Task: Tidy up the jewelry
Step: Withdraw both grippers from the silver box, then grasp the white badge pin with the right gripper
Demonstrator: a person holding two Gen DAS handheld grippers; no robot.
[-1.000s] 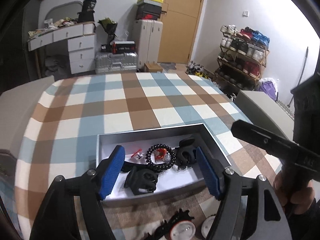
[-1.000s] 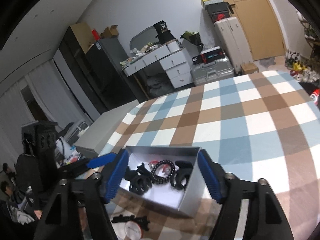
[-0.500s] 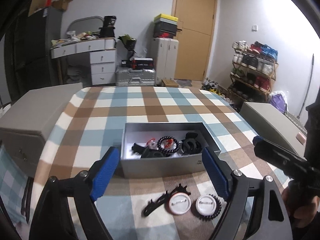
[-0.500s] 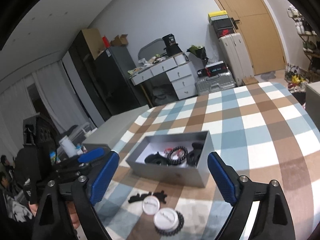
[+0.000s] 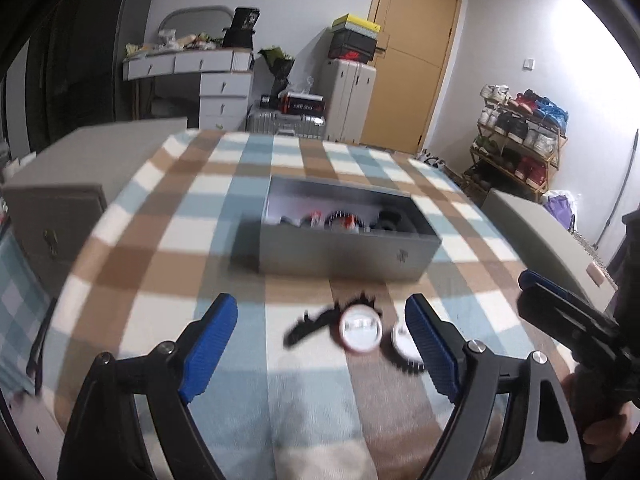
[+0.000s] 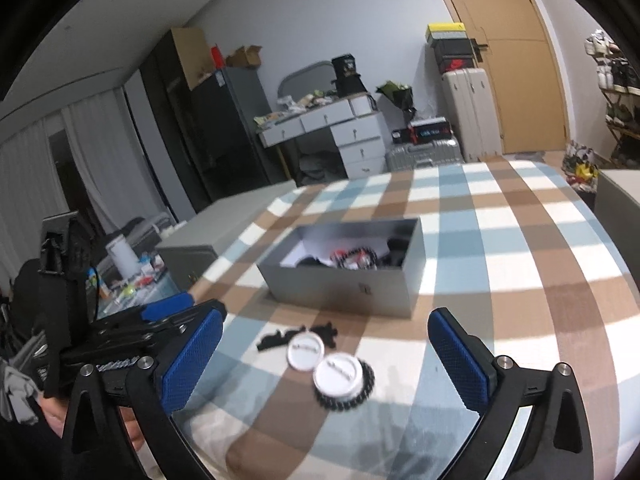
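Left wrist: badges (image 5: 360, 330) between the open tool's (image 5: 322, 338) pads.

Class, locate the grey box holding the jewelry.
In both wrist views the grey box sits mid-table on the checked cloth, just beyond two white round badges.

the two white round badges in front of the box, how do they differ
The far badge lies nearer the grey box and beside a flat black piece; the near badge lies closer to the grippers. The near badge rests on a black beaded ring; the far badge appears to lie on the cloth. Both are white, round, face up, outside the box and ungripped.
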